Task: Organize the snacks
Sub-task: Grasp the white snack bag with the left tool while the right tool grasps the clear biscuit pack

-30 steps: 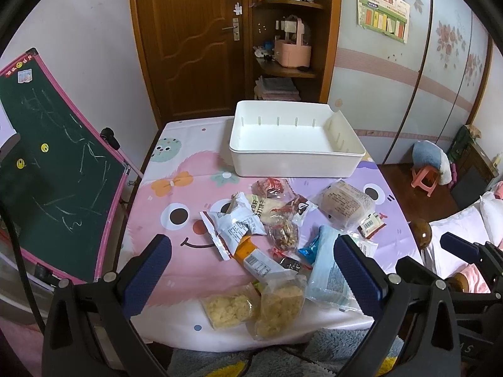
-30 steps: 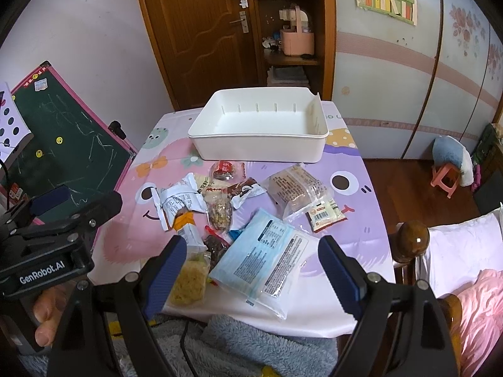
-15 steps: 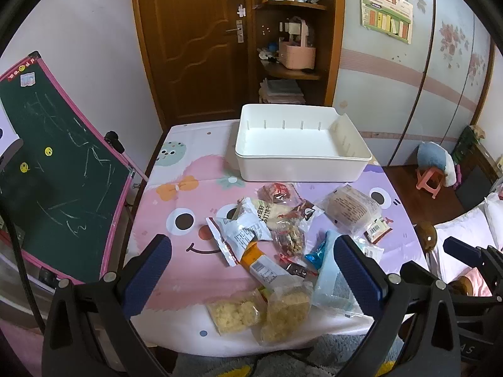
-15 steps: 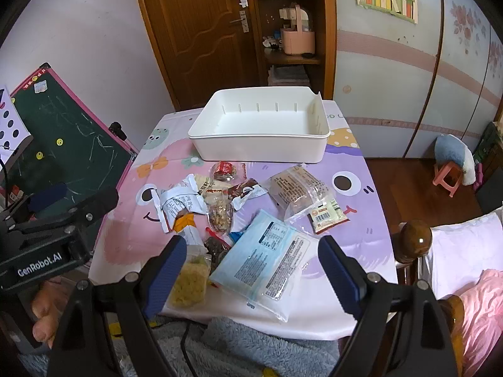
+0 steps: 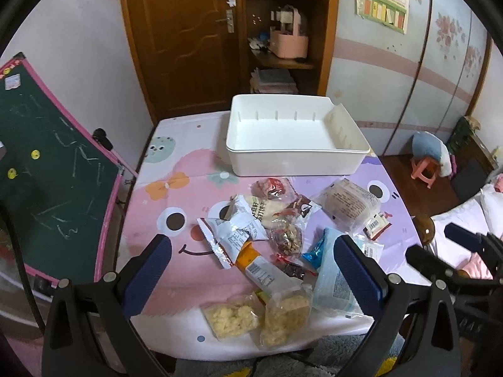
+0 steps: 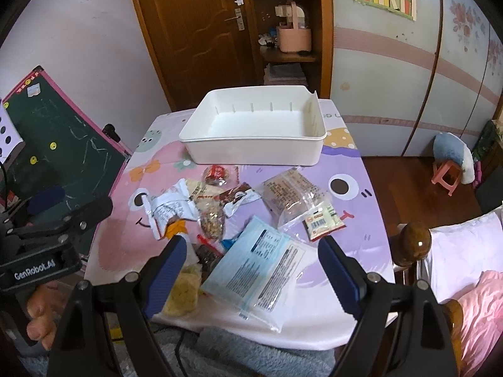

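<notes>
Snacks (image 5: 276,238) lie heaped on the near half of the surface (image 5: 176,194), just short of the empty white bin (image 5: 295,160) at the far side. Your left gripper (image 5: 251,270) and right gripper (image 6: 251,273) both hang over the near edge with jaws wide apart and nothing between them.

Expect everything here to be light, crinkly and slick: film packets that slide on each other and on the cloth. The big blue pack (image 6: 261,270) under your right gripper is flat and floppy; take it by a side edge or corner, since it will likely sag if pinched mid-face. The two clear bags of yellow crumbly pieces (image 5: 261,314) at the near edge look fragile, so close on the sealed end, not the filling. The bread-like pack (image 6: 292,194) is soft; squeeze gently. Overlapping packets may drag neighbours along, so start from the top or the outside of the pile.
</notes>
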A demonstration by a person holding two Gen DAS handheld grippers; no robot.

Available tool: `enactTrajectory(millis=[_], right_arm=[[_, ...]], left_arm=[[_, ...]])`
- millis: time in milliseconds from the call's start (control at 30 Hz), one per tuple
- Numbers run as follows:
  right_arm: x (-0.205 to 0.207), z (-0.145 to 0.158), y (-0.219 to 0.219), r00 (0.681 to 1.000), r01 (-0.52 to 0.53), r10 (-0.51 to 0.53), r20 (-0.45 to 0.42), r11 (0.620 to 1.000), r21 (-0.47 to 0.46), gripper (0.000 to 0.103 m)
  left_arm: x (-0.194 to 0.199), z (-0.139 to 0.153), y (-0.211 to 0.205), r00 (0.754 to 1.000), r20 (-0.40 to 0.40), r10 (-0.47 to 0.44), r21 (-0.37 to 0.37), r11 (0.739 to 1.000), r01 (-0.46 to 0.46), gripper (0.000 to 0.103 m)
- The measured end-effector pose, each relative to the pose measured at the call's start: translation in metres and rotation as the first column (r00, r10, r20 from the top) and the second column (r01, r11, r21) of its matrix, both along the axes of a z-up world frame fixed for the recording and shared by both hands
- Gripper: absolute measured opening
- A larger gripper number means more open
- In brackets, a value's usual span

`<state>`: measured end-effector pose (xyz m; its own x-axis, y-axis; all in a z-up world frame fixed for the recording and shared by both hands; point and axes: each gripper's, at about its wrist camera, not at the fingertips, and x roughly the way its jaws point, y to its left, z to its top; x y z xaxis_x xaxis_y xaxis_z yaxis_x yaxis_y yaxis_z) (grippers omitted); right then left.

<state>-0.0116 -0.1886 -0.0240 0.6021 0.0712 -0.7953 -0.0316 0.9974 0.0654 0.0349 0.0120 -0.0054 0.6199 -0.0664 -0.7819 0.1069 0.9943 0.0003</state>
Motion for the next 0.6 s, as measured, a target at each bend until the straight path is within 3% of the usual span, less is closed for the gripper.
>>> enactTrajectory(millis=[333,600], right_arm=[[0.05,-0.014,-0.027,0.999,0.042,-0.042,-0.006,0.998,-0.045,0.086],[0.114,-0.075,-0.039,0.993,-0.042,0.031,-0.11,0.994,-0.1,0.086]], left_arm=[[0.057,-0.018,0.036,0.999,-0.035,0.003,-0.046,0.999,-0.005,0.103],[0.104,-0.082,0.062,0.989,-0.149,0.002,0.047,0.999,0.005,0.103]])
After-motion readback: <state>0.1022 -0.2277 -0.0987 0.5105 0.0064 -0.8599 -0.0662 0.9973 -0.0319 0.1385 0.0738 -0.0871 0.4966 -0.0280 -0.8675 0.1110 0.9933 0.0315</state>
